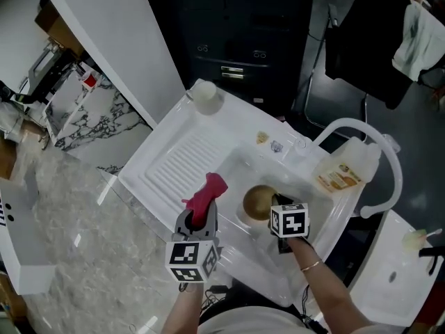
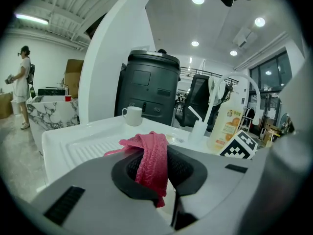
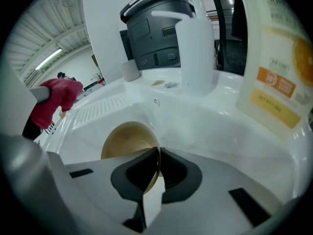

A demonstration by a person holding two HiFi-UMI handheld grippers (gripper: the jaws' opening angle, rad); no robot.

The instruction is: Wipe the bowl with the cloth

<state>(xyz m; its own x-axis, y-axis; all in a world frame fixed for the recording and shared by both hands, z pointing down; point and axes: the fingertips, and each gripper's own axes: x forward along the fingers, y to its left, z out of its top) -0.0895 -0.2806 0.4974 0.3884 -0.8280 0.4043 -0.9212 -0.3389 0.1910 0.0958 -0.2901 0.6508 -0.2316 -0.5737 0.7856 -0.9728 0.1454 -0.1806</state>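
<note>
The left gripper [image 1: 201, 218] has its jaws pinched on a pinkish-red knitted cloth [image 1: 206, 195]. In the left gripper view the fabric [image 2: 150, 153] is bunched between the dark pads, with a fold standing up above them and a short end hanging below. The cloth is held over the near edge of the white moulded sink [image 1: 240, 160], by the ribbed drainboard [image 1: 177, 162]. It sits to the left of the bowl and apart from it. The right gripper [image 1: 277, 209] is pressed together on the rim of a round tan ceramic bowl [image 1: 258, 201], which sits down in the sink's basin. The right gripper view shows the thin rim caught between the two pads, with the bowl's pale brown hollow [image 3: 128, 138] turned towards the camera, so the bowl looks tipped up rather than flat. A small white mug [image 1: 206, 96] stands at the far corner of the drainboard, well away from both grippers. A translucent plastic bottle with an orange label [image 1: 343, 170] stands on the sink's right edge, near the bowl and just beside the white arched tap [image 1: 361, 122]. Beyond the sink are a dark cabinet [image 1: 240, 33] and a grey marbled floor [image 1: 76, 256].
</note>
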